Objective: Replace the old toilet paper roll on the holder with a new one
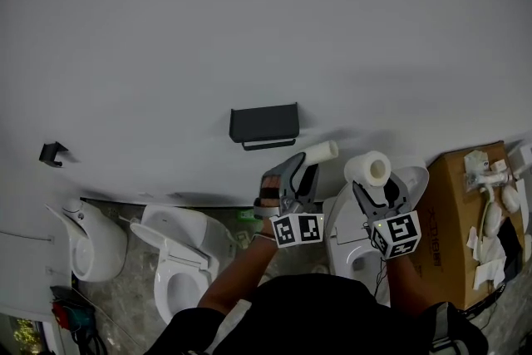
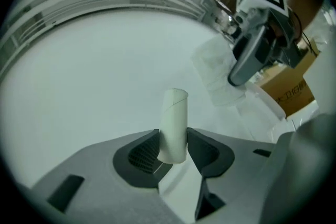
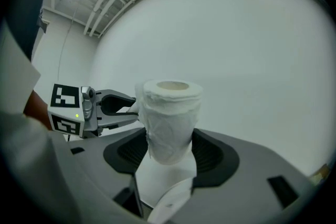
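A white urinal sits against the pale wall at left, with an open toilet just beside it on the grey stone floor. At right, a cardboard box carries white scraps. A small black hook is fixed to the wall.

Toilet paper holder on wall, centre. Below-right of it: cardboard tube between left gripper jaws. Toilet paper roll just right of tube, between right gripper jaws. Toilet beneath both; second toilet to its left; cardboard box far right.
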Available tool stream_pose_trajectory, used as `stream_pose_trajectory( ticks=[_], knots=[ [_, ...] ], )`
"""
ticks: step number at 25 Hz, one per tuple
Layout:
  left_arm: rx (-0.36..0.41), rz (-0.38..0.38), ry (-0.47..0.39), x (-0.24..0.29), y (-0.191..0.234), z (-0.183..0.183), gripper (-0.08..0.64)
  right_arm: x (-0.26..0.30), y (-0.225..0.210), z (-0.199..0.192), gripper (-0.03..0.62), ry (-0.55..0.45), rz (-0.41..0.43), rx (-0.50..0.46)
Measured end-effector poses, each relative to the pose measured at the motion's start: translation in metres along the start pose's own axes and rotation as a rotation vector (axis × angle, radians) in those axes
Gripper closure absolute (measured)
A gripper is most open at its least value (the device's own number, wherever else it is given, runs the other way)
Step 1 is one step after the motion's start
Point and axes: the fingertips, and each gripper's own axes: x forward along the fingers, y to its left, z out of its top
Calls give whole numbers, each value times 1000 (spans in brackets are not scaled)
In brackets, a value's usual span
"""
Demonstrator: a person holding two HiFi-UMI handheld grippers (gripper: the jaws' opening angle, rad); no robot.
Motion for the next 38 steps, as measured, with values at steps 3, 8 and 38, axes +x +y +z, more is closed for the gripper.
stream_pose_trajectory(
  ticks=[3,8,38],
  knots=[
    [-249,-23,-49,-17,19,-8,396,7,11,-2,336,-8,26,78],
    [-469,-34,-162,-52,44,-14,396,15,24,-5,336,-13,55,198],
    [-667,76,-124,-134,125,-87,394,126,52,-28,337,-128,169,1307]
  ],
)
